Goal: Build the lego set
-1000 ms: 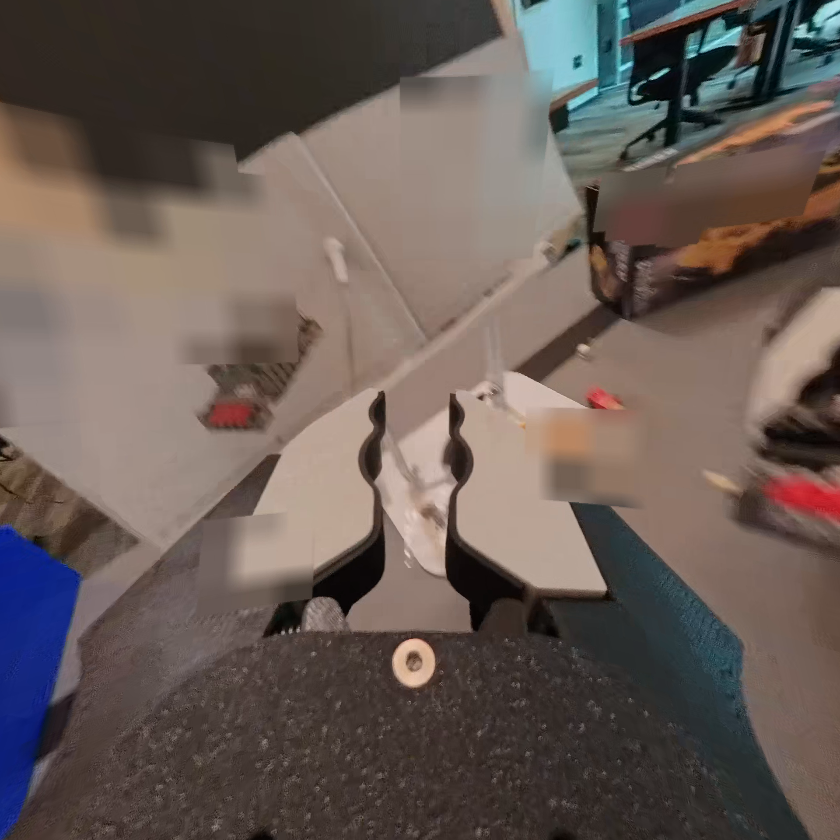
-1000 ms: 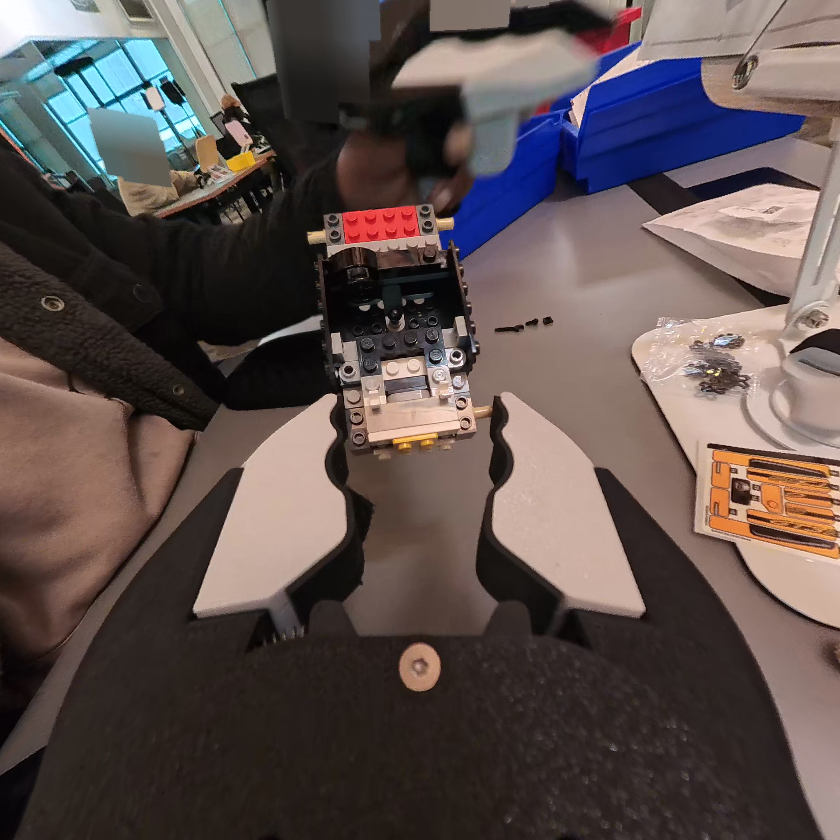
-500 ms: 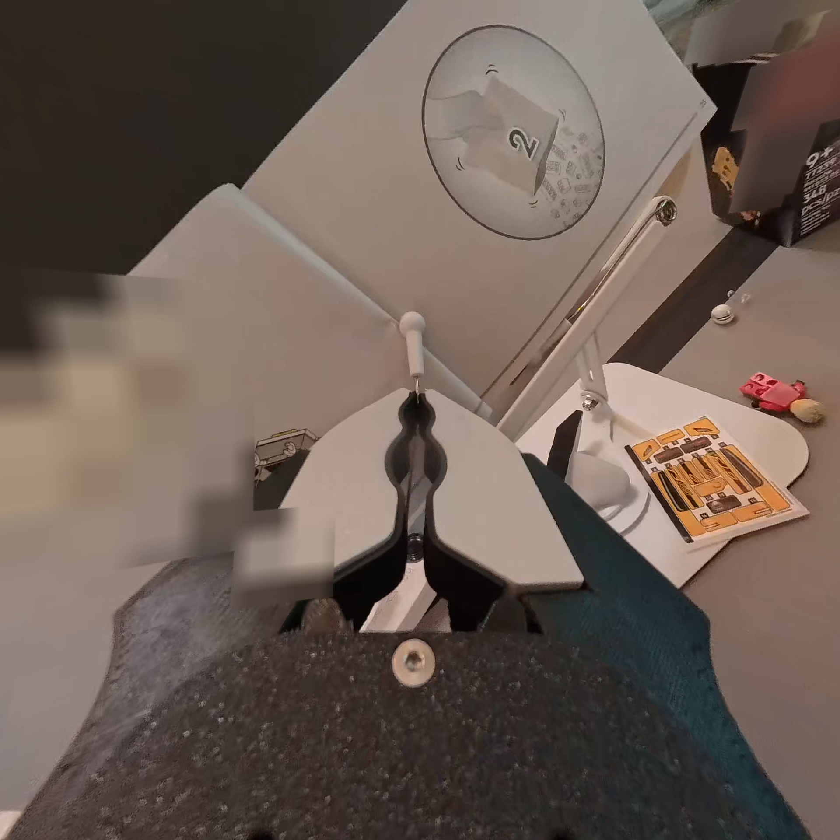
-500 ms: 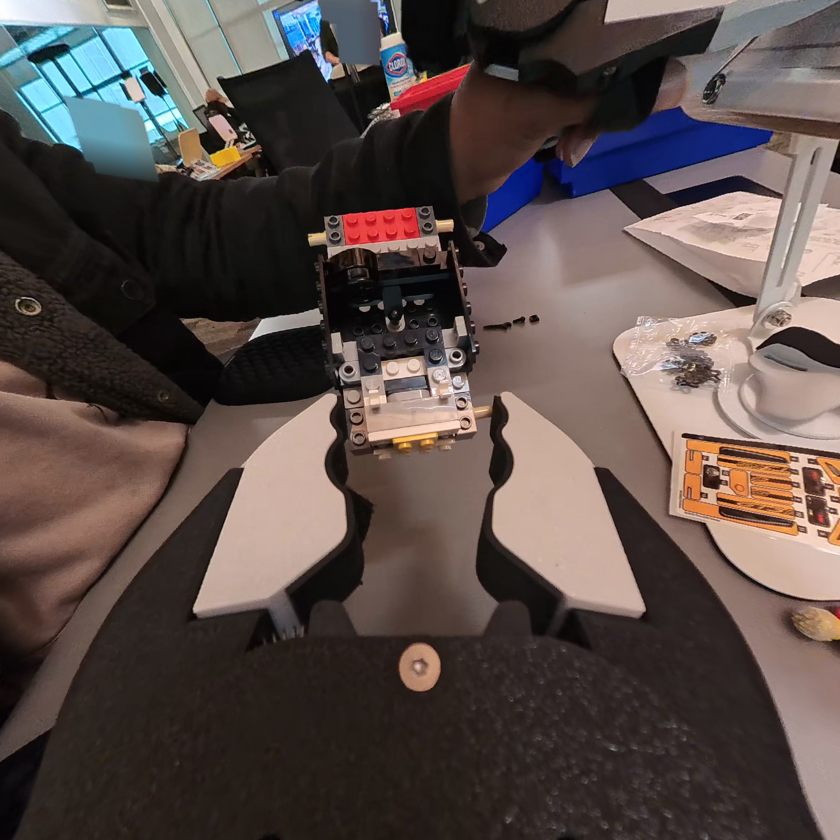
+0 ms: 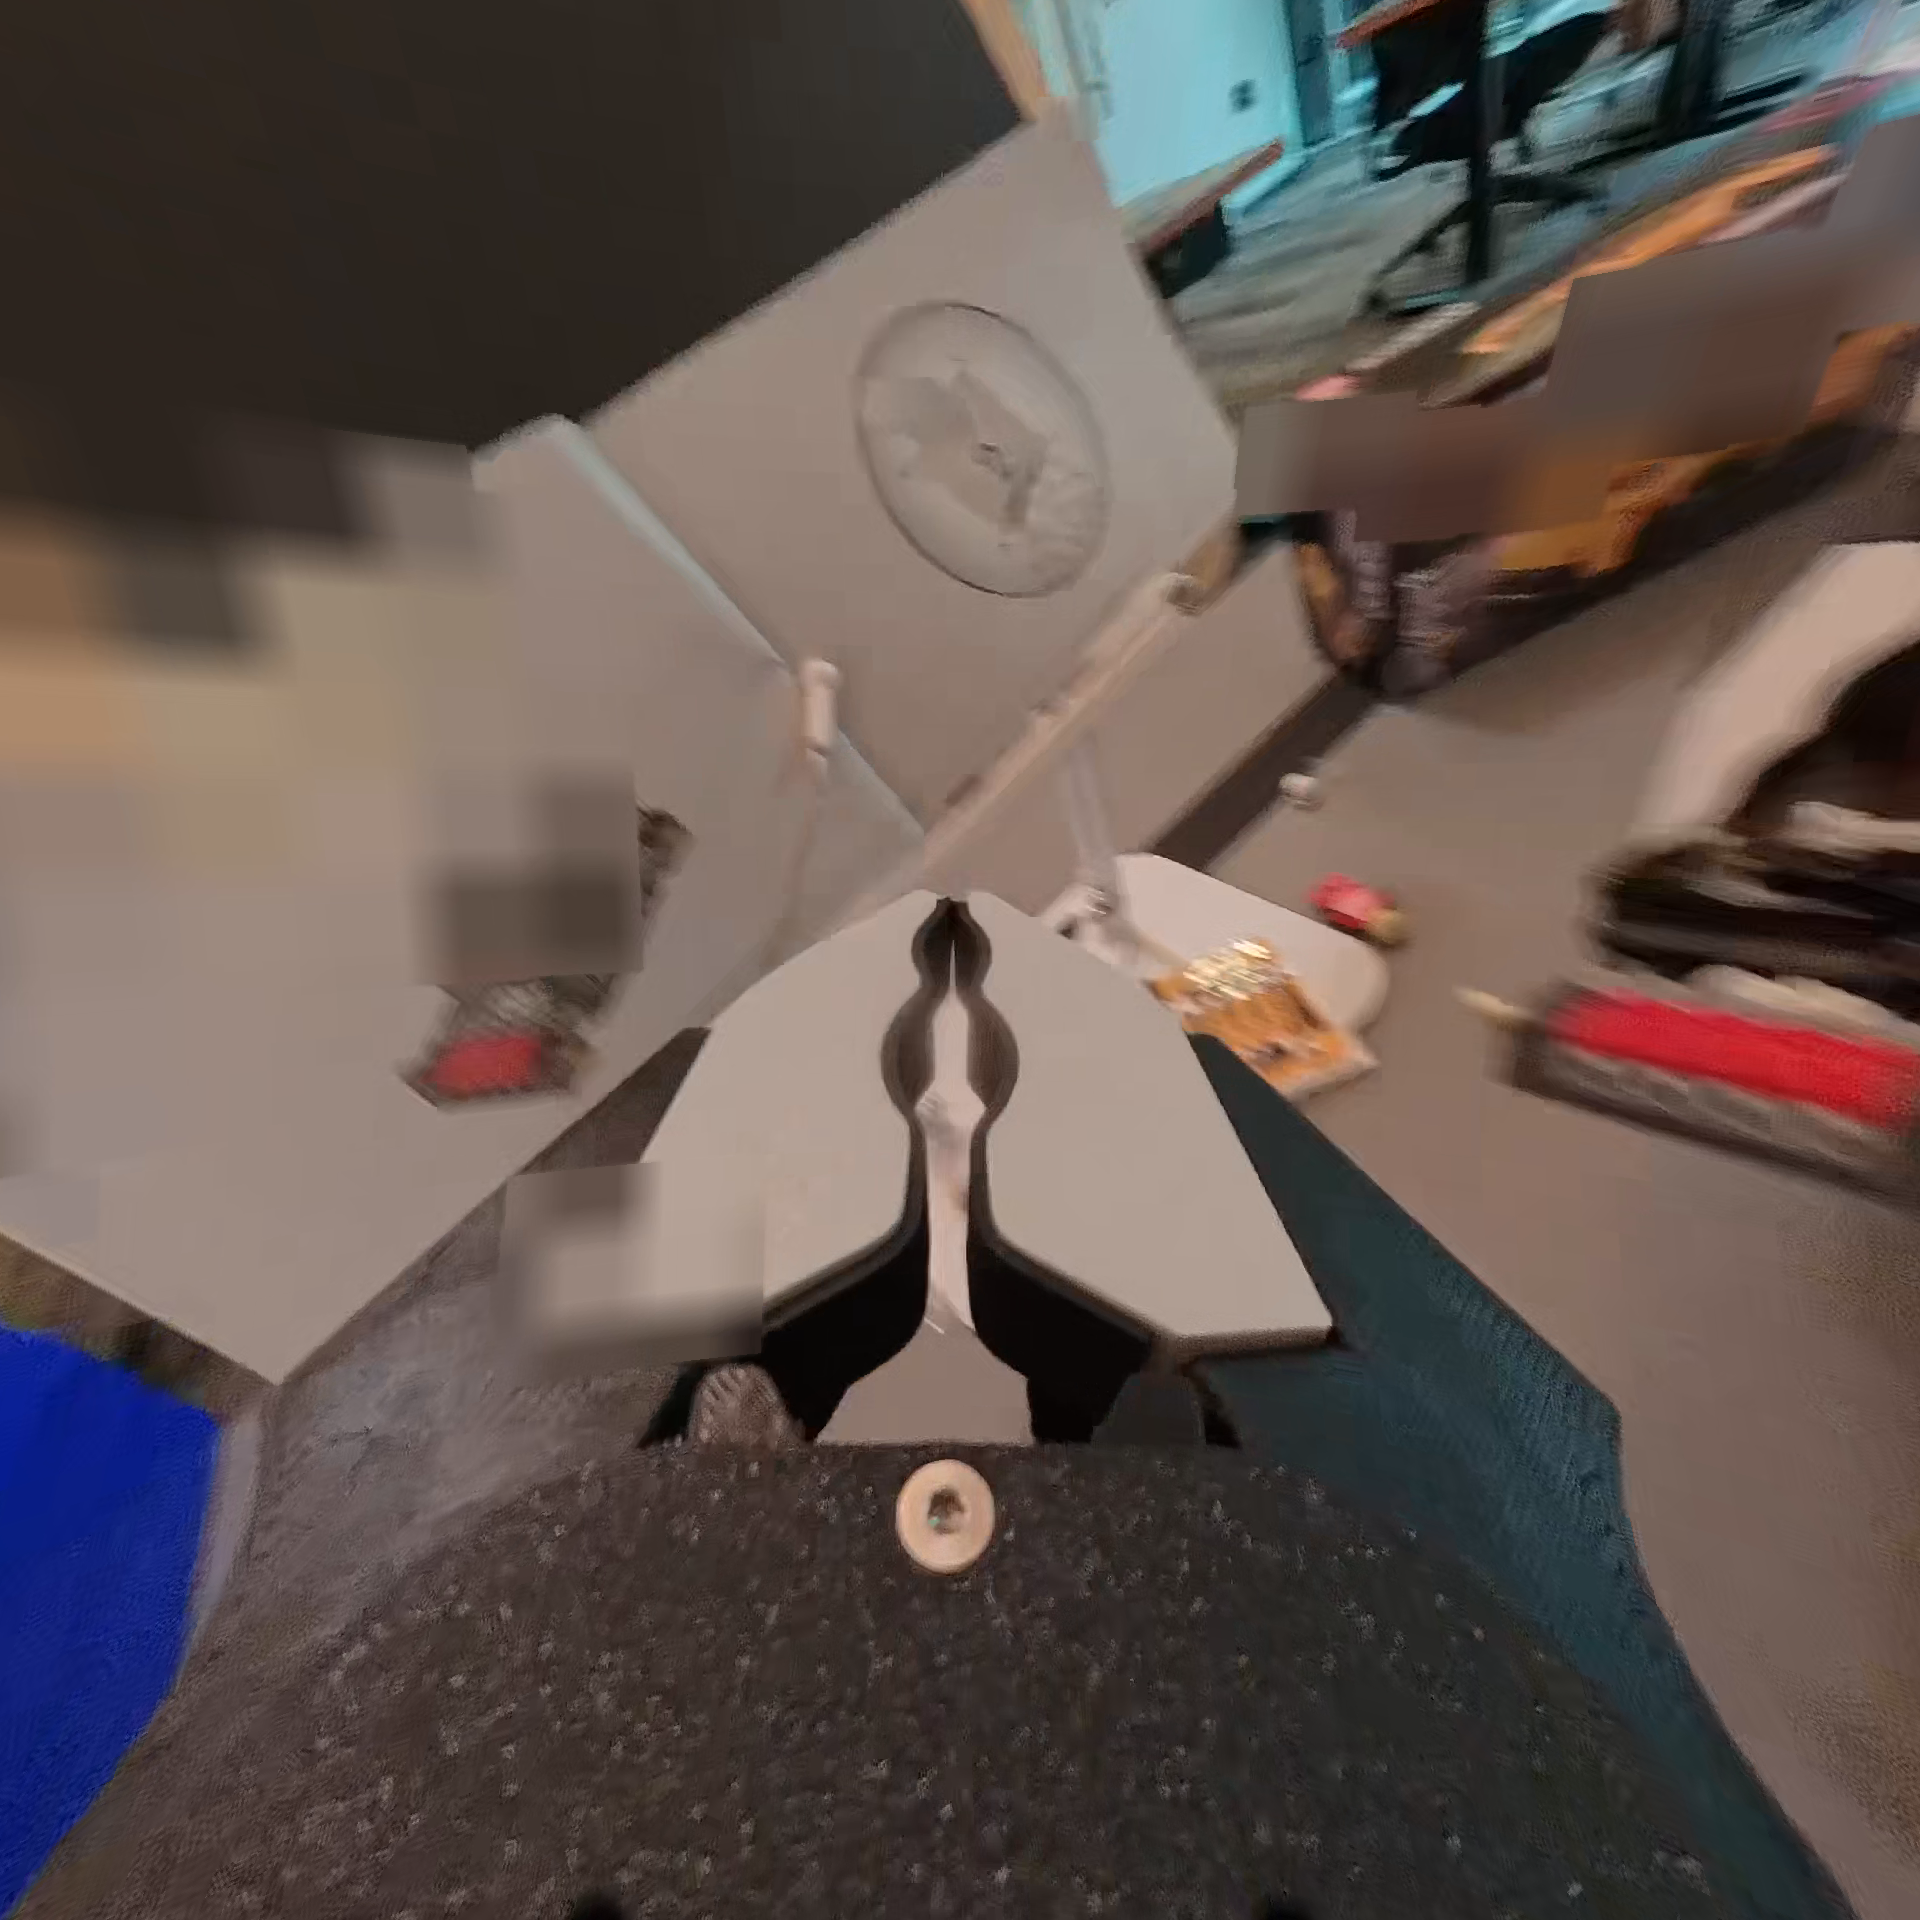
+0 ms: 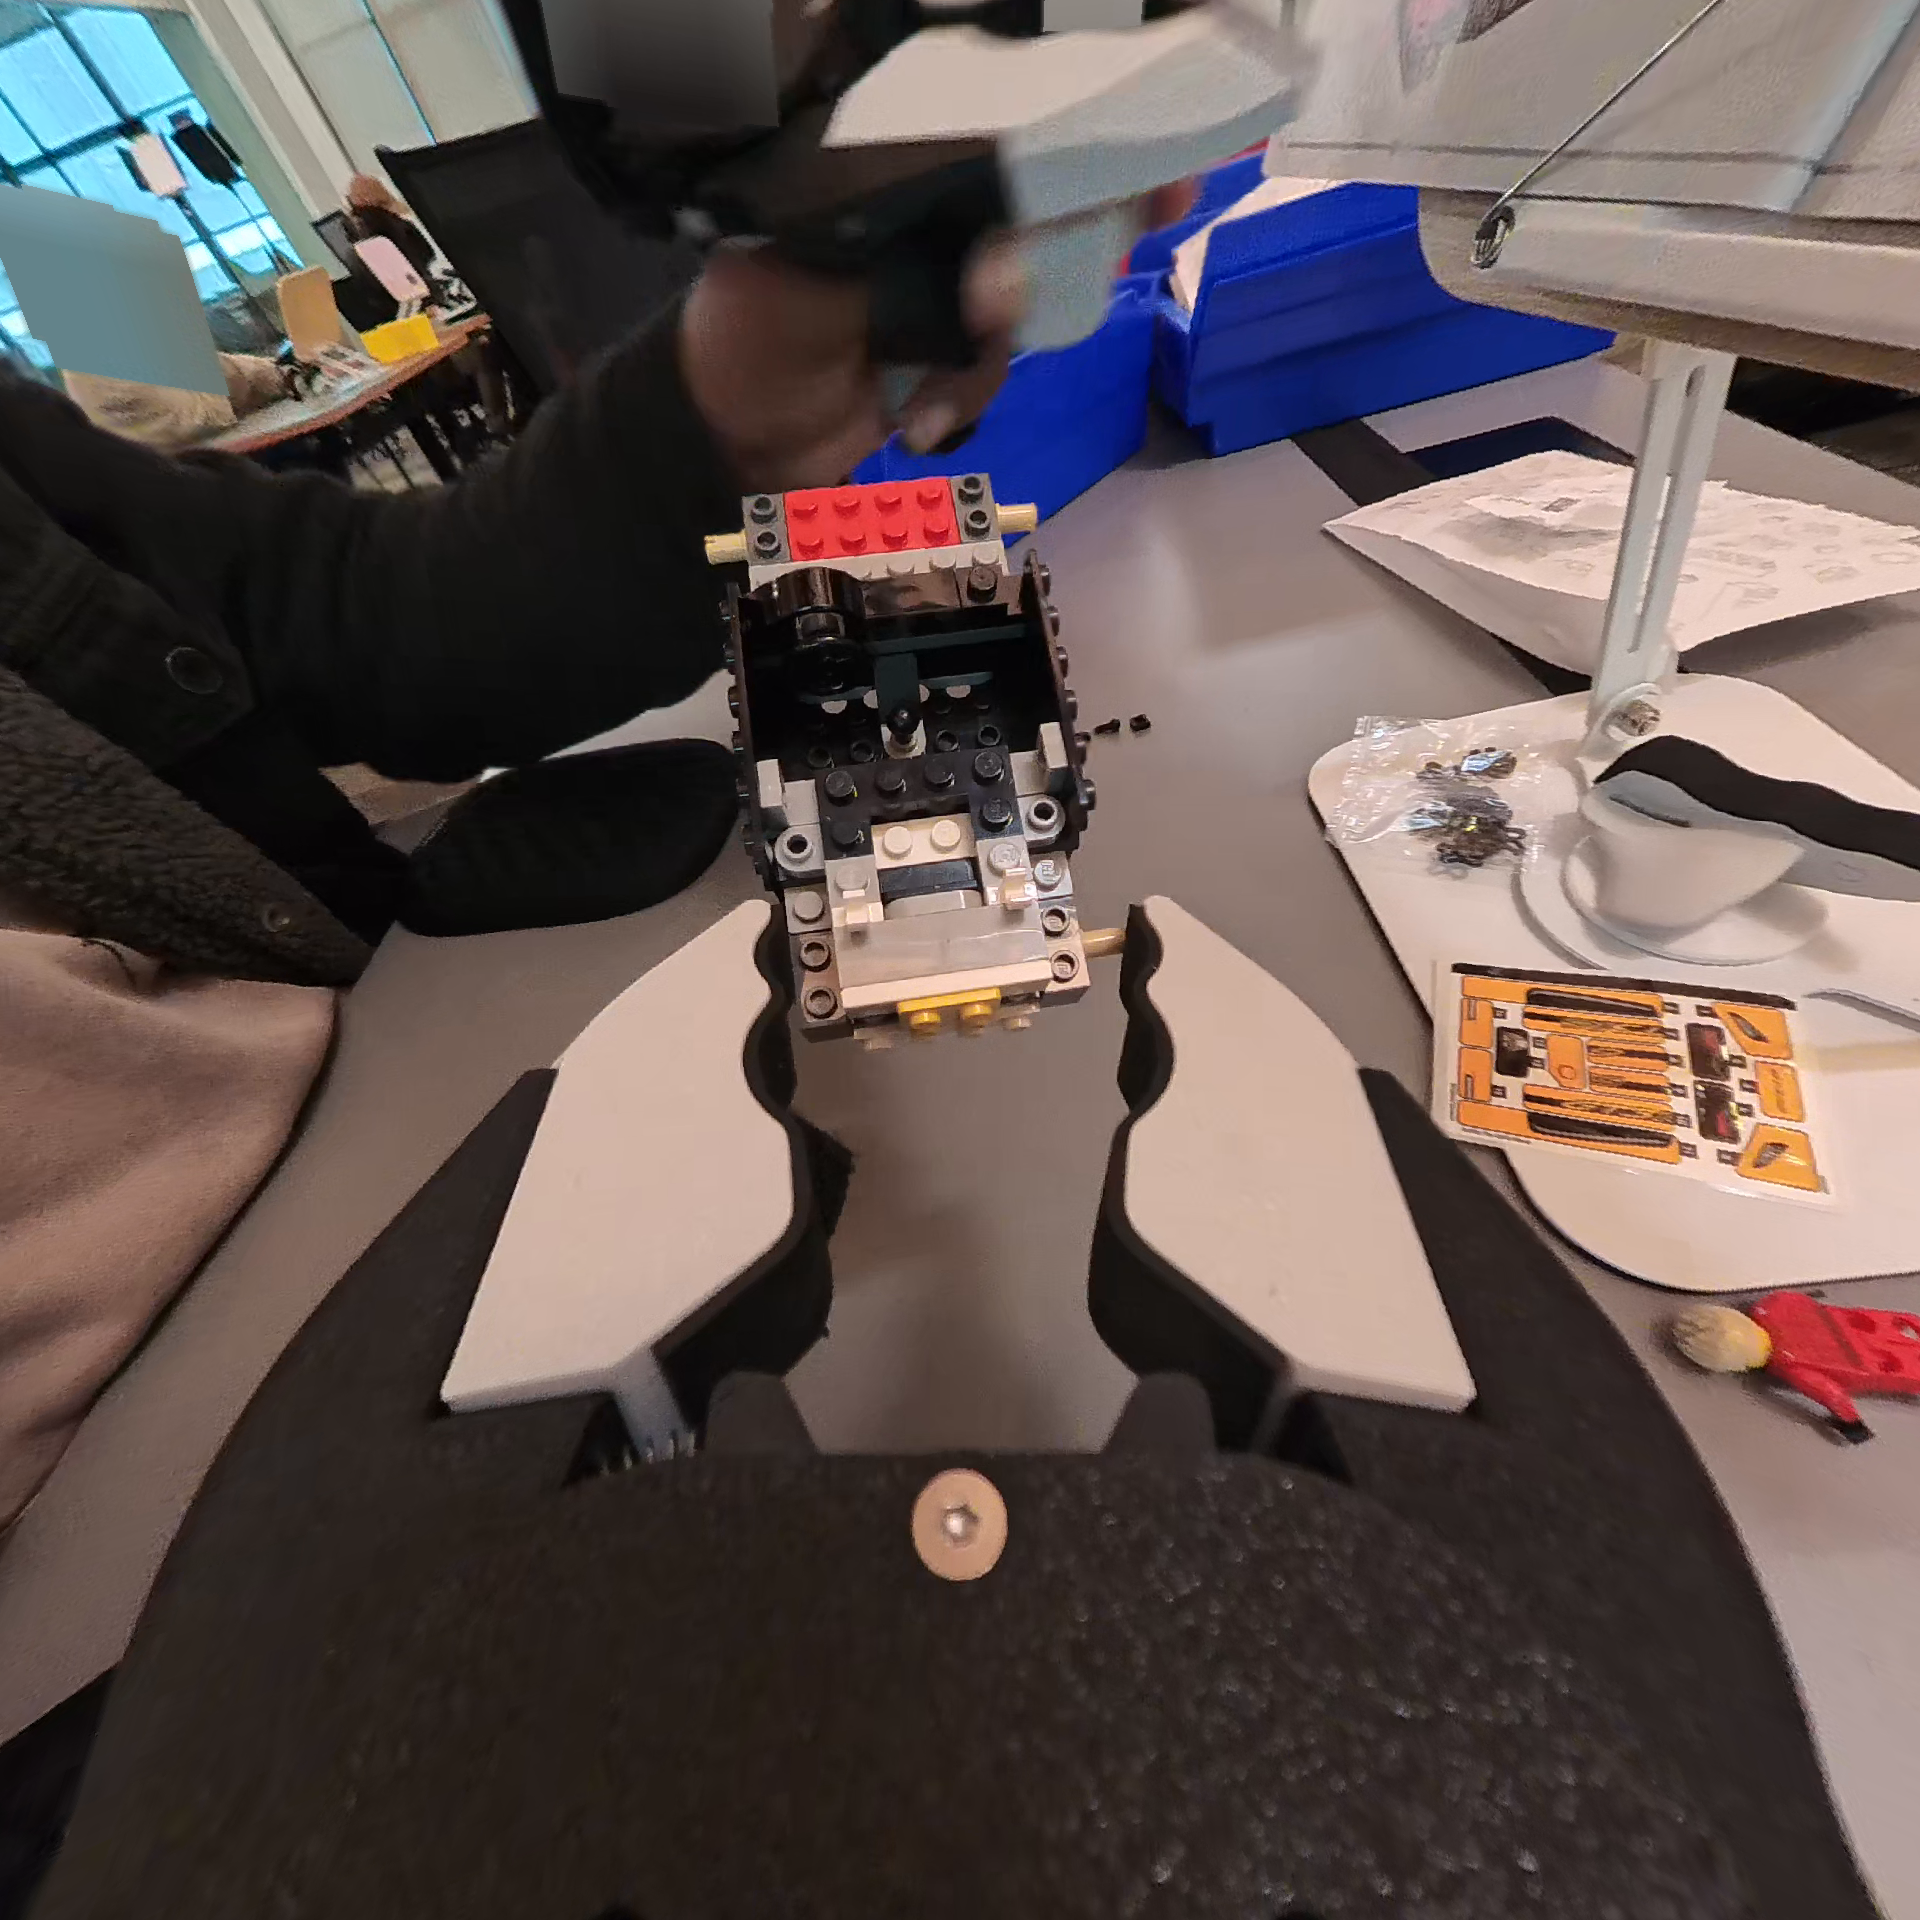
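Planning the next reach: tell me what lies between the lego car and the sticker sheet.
In the right wrist view, only bare grey table and the right gripper's right fingertip lie between the lego car and sticker sheet.

The half-built lego car (image 6: 902, 769) stands on the grey desk (image 6: 1195, 644): black open body, red plate on the far end, yellow plate and white-grey bricks on the near end.

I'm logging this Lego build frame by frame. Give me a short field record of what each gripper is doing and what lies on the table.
left gripper: shut, apparently empty, raised near the instruction booklet
right gripper: open, jaws flanking the near end of the Lego car
car: partly built, standing on the grey table
right of car: orange sticker sheet, clear bag of small black parts, red Lego piece
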Demonstrator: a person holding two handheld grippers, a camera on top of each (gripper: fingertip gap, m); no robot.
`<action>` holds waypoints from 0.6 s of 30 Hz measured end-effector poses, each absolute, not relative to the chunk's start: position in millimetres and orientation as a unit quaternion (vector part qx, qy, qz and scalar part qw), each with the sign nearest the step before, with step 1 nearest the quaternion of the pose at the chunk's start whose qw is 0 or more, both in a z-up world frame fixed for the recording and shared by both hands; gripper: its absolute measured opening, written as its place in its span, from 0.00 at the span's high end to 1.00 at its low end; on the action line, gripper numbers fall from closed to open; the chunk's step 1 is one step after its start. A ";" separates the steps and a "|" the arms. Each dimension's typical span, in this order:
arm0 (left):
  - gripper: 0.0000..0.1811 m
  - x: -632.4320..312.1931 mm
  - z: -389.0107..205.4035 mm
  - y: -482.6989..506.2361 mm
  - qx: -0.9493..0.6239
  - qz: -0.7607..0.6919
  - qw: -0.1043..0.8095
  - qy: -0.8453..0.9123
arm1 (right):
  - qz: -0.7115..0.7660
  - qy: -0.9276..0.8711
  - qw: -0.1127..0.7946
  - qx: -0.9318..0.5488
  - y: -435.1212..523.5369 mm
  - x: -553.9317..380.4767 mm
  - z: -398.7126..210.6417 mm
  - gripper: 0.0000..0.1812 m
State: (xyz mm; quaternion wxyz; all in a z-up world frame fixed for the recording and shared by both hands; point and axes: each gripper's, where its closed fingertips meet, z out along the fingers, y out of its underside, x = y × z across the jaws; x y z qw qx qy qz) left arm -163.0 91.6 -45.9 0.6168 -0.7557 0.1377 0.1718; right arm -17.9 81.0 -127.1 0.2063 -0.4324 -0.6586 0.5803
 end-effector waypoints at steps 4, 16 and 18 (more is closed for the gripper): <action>1.00 -107.1 -76.8 36.8 -0.800 0.070 0.569 0.177 | 0.562 -0.680 0.211 -0.421 77.9 -16.1 -133.9 0.66; 1.00 -42.8 -153.2 -23.2 -0.895 0.038 0.392 0.210 | 0.546 -0.715 0.247 -0.359 60.4 -15.5 -140.6 0.66; 1.00 -38.4 -162.3 -19.3 -0.898 0.055 0.392 0.194 | 0.549 -0.713 0.247 -0.360 59.8 -15.6 -139.9 0.66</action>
